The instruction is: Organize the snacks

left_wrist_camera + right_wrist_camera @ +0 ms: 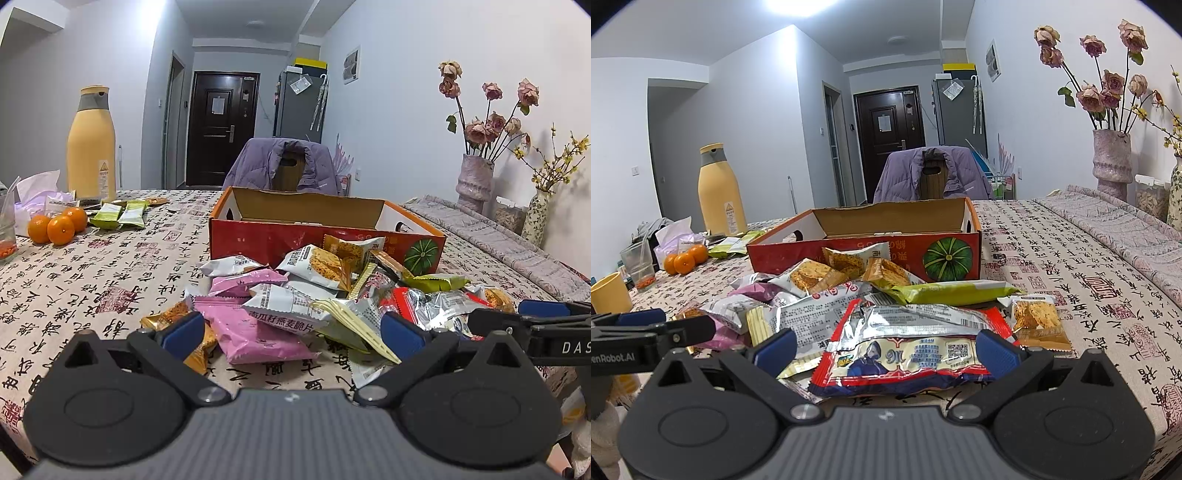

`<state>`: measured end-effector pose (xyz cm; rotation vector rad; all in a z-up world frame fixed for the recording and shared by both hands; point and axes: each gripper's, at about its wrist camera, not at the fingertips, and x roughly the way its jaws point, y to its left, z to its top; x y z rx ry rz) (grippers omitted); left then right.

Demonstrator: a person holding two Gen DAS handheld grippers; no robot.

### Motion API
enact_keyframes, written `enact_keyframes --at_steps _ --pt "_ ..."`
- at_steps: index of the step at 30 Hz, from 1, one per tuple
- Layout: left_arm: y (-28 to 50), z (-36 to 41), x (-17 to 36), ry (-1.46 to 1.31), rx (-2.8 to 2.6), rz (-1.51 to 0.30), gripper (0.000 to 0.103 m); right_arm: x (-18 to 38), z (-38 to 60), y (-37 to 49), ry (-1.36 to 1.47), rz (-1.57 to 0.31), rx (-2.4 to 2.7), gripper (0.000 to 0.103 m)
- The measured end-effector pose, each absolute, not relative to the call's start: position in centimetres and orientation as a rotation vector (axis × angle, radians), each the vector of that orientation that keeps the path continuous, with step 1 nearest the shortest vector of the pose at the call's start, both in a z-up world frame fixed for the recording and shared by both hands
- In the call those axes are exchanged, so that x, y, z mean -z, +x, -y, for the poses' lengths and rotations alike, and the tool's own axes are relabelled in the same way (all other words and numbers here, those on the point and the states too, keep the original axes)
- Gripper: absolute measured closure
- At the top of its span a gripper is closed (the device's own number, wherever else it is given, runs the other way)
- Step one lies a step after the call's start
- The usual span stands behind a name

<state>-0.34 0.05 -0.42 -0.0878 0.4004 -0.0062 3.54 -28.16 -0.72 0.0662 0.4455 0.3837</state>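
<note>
Left wrist view: left gripper (293, 332) low in the frame, fingers (183, 329) spread wide, nothing between them. Blue pads sit either side of the near edge of the snack pile (332, 291), which fills the middle of the frame on the worktop (92, 280). A pink packet (255, 334) lies nearest, between the fingers but not gripped; a white packet with black print (291, 304) overlaps its top edge.

Behind the pile, centre frame, stands the red cardboard box (258, 240), lid off, a green pumpkin printed on its front right corner. Pile touches the box front.

Upper left: tall yellow bottle (91, 147) upright at the far worktop edge. Below it three oranges (57, 225) clustered together, with two green packets (118, 216) just to their right, well apart from the main pile.

Right of frame: vase of dried roses (474, 181) against the wall.

Right wrist view: right gripper (886, 347) likewise low in frame, fingers (999, 349) wide apart, holding nothing. A red-edged silver packet (912, 347) lies flat between the pads; whether the pads touch it cannot be told. A long green packet (945, 291) lies across the pile behind it, and a small packet of orange crackers (1036, 319) sits just right of the red one.

The left gripper's fingertips enter this view at the left edge, also parted.
</note>
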Motion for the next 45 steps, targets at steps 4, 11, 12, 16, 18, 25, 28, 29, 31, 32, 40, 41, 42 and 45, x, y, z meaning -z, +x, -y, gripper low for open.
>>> enact_keyframes --at_steps 4,11,12,16,18,25,28,29,31,32,40,41,42,45 --pt "-0.3 -0.1 0.4 -0.088 0.006 -0.401 0.0 0.7 28.2 3.5 0.066 -0.446 -0.383 0.0" --pt "-0.4 -0.1 0.5 -0.089 0.007 -0.399 0.0 0.7 28.1 3.5 0.066 -0.446 -0.383 0.0" --pt "-0.4 -0.1 0.5 -0.089 0.006 -0.398 0.0 0.7 28.1 3.5 0.066 -0.446 -0.383 0.0" --pt "-0.5 -0.1 0.5 -0.091 0.006 -0.393 0.0 0.7 28.2 3.5 0.066 -0.446 -0.384 0.0" --pt "-0.5 -0.1 0.6 -0.087 0.007 -0.392 0.0 0.7 28.2 3.5 0.066 -0.446 -0.383 0.0" --pt "-0.5 0.0 0.8 -0.086 0.023 -0.393 0.0 0.8 28.2 3.6 0.065 -0.448 -0.384 0.0" --pt "-0.5 0.0 0.9 -0.084 0.025 -0.389 0.0 0.8 28.2 3.5 0.065 -0.448 -0.383 0.0" --pt "-0.6 0.1 0.9 -0.082 0.024 -0.388 0.0 0.8 28.2 3.5 0.064 -0.448 -0.383 0.0" --pt "-0.6 0.2 1.0 -0.077 0.024 -0.386 0.0 0.8 28.2 3.5 0.065 -0.449 -0.383 0.0" --pt "-0.7 0.2 1.0 -0.077 0.024 -0.384 0.0 0.8 28.2 3.5 0.065 -0.448 -0.383 0.0" --pt "-0.7 0.1 1.1 -0.083 0.023 -0.382 0.0 1.5 28.3 3.6 0.058 -0.451 -0.376 0.0" --pt "-0.7 0.1 1.1 -0.084 0.022 -0.382 0.0 1.6 28.4 3.7 0.058 -0.453 -0.374 0.0" --pt "-0.7 0.1 1.1 -0.084 0.023 -0.383 0.0 1.7 28.4 3.8 0.057 -0.455 -0.371 0.0" --pt "-0.7 0.2 1.3 -0.079 0.021 -0.383 0.0 1.9 28.5 4.1 0.054 -0.459 -0.358 0.0"
